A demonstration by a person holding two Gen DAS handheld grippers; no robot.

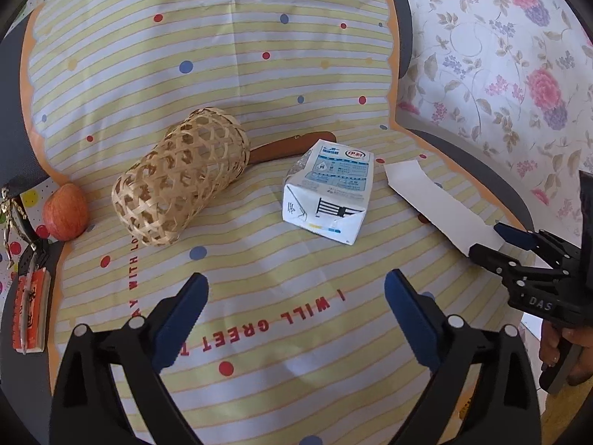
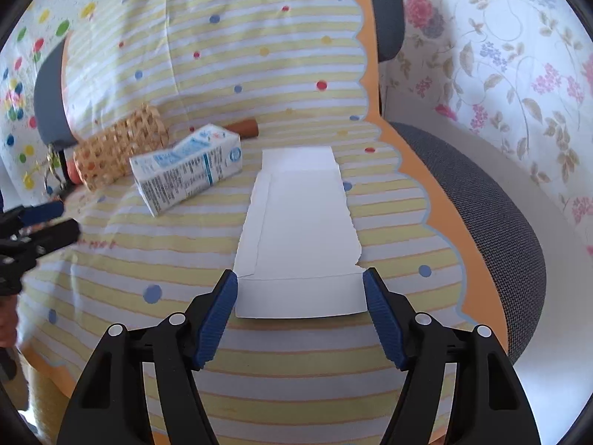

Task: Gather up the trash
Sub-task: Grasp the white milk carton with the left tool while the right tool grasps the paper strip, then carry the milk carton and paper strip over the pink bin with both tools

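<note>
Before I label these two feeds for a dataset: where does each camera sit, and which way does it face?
Left wrist: on the left gripper, looking down across the striped cloth at the carton and basket; its open fingers, the right gripper and a hand show.
Right wrist: on the right gripper, looking down at the paper between its open fingers; the left gripper shows at the left edge.
Shared: cloth, carton, basket, paper.
</note>
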